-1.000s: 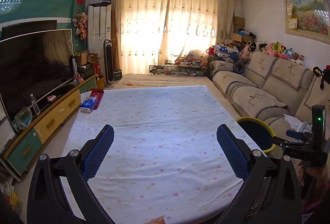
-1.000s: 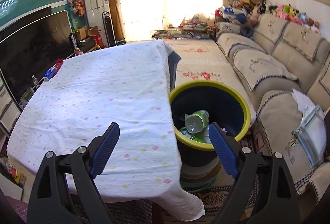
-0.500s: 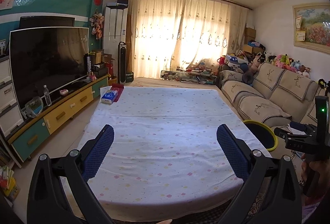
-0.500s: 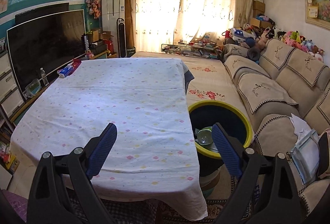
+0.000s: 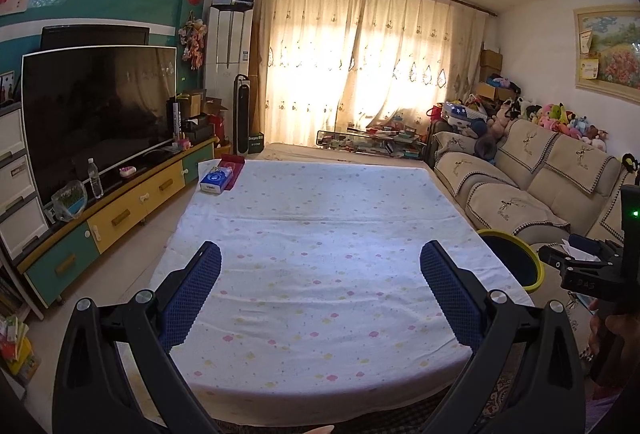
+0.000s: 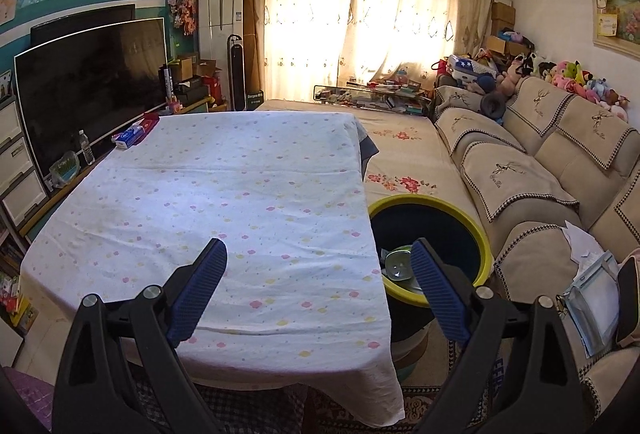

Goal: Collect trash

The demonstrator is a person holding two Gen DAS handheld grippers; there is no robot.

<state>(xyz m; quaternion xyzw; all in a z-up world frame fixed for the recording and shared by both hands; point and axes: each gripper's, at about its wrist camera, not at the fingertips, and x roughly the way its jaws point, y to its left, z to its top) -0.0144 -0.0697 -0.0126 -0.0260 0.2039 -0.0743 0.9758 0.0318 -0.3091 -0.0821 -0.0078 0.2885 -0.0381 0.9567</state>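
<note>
Both grippers, left (image 5: pixel 320 270) & right (image 6: pixel 319 268), hang w/ jaws spread and empty over the table (image 6: pixel 224 194), prob bc trash sits in the bin (image 6: pixel 472 230) already.

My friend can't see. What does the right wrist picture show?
An open, empty right gripper hangs over a table covered by a white dotted tablecloth. Beside the table, toward the sofa, stands a dark trash bin with a yellow rim, with some trash inside. A tissue pack lies at the table's far corner.
</note>
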